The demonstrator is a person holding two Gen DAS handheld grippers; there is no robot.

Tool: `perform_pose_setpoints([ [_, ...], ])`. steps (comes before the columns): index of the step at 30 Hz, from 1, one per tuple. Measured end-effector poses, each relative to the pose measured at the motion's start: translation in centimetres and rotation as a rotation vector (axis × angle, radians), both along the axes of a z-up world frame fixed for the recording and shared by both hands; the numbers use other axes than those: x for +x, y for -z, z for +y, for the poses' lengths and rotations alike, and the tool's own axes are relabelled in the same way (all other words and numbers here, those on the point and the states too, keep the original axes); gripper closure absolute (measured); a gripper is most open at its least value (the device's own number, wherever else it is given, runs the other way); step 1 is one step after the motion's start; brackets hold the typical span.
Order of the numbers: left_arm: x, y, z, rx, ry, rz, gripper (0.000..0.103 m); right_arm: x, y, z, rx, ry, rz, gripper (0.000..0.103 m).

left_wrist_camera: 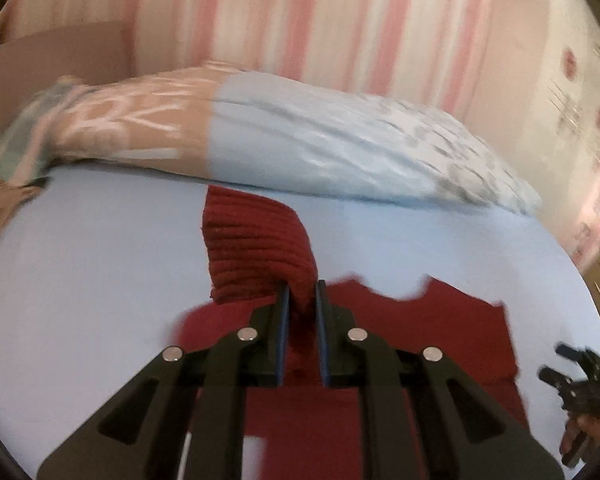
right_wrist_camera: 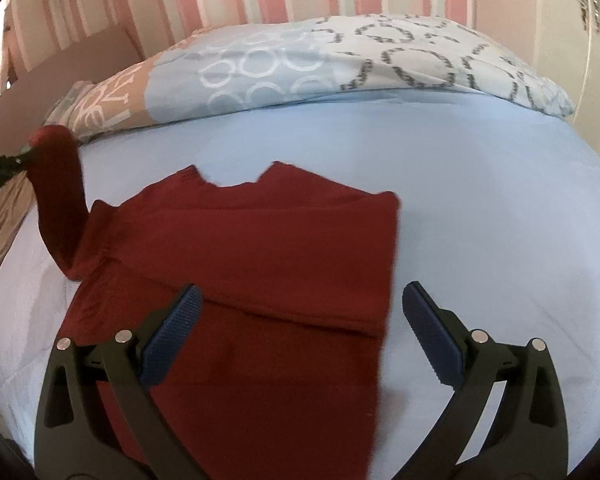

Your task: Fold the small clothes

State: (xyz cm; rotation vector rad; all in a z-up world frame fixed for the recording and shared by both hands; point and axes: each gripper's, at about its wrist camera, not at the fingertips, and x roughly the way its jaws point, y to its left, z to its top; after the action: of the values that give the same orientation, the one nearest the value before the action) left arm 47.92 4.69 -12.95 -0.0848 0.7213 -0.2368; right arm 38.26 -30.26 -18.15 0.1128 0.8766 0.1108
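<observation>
Sleeve [left_wrist_camera: 260,248] sits clamped in your left fingers [left_wrist_camera: 300,300], lifted at frame left of the sweater [right_wrist_camera: 240,260]; your right fingers [right_wrist_camera: 300,344], spread empty, hover over its lower hem.

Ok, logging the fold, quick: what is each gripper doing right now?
Left gripper: shut on the red sweater's sleeve, lifted off the bed sheet.
Right gripper: jaws wide open, holding nothing, above the red sweater.

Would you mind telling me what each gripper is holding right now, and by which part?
The left gripper is shut on the red sweater, pinching the ribbed cuff end of its sleeve and lifting it. The right gripper is open and holds nothing.
</observation>
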Motion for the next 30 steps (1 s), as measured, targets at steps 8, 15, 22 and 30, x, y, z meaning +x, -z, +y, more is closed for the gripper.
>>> perform_pose_setpoints([
  [8, -1.0, 7.6, -14.3, 0.063, 0.178, 0.109, 0.091, -0.9, 1.0, -5.3, 0.033, 0.062, 0.009, 0.003],
  [15, -1.0, 13.2, -18.1, 0.082, 0.191, 0.213, 0.084, -0.9, 1.9, -7.7, 0.030, 0.098, 0.021, 0.003],
  [22, -3.3, 10.1, -16.3, 0.104, 0.210, 0.084, 0.021, 0.4, 2.7, -6.0, 0.043, 0.079, 0.024, 0.003],
  [30, -3.5, 7.9, -9.3, 0.109, 0.092, 0.019, 0.021, 2.9, 2.7, 0.0, 0.074, 0.011, 0.014, 0.004],
])
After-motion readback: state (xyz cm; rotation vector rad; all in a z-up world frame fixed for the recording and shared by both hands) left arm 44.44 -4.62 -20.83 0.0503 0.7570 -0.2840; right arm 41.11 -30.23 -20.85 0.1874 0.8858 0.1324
